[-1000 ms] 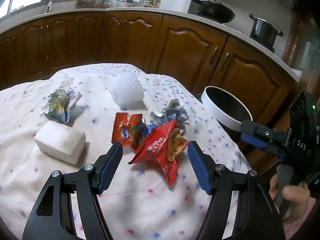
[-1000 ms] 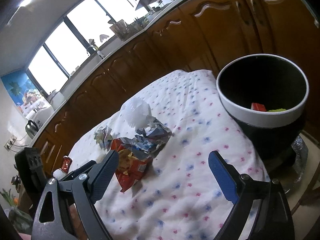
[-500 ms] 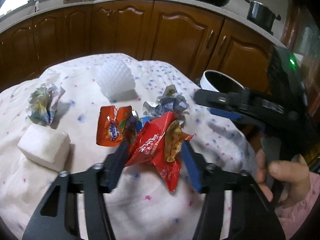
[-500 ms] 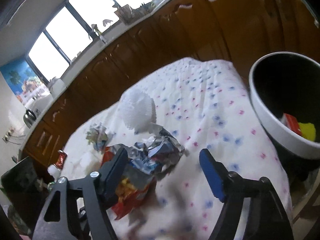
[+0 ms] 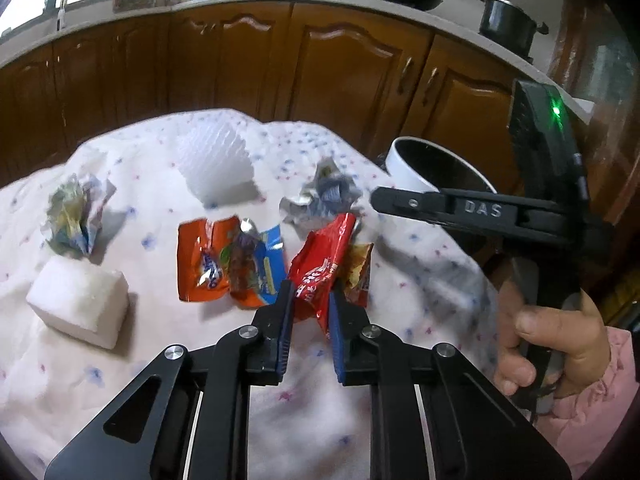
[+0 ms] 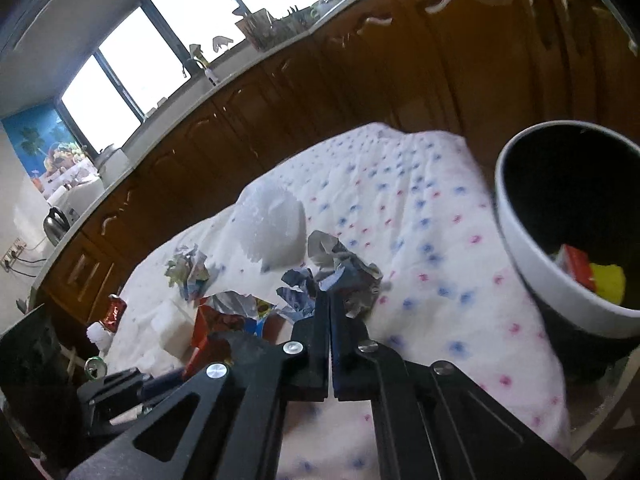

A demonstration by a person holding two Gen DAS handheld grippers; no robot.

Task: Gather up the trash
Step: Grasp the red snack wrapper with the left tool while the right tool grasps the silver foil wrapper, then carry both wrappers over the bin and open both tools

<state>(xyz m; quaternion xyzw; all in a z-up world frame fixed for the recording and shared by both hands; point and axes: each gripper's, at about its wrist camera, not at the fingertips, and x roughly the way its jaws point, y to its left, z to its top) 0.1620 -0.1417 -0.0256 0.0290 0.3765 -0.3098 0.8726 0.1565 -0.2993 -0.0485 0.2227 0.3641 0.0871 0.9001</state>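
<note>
In the left wrist view my left gripper (image 5: 311, 306) has its jaws closing, blue pads pressing both sides of a red snack wrapper (image 5: 320, 268) that lies on the dotted tablecloth (image 5: 420, 280). An orange wrapper (image 5: 204, 264) rests just left of it. My right gripper (image 5: 376, 200) reaches in from the right, held by a hand (image 5: 560, 340). Its jaws are together in the right wrist view (image 6: 329, 300), pinching the near edge of a crumpled silver wrapper (image 6: 344, 264), seen from the left wrist as wrapper (image 5: 320, 196).
A white-rimmed dark bin (image 6: 532, 280) stands off the table's right edge, red and yellow trash inside. On the cloth lie a white foam block (image 5: 80, 308), a white foam net (image 5: 216, 164) and a crumpled paper ball (image 5: 76, 216). Brown cabinets (image 5: 240, 72) run behind.
Both sets of jaws went from wide open to closed. The left closed on the red wrapper. The right gripper swung left from the bin side to the silver wrapper.
</note>
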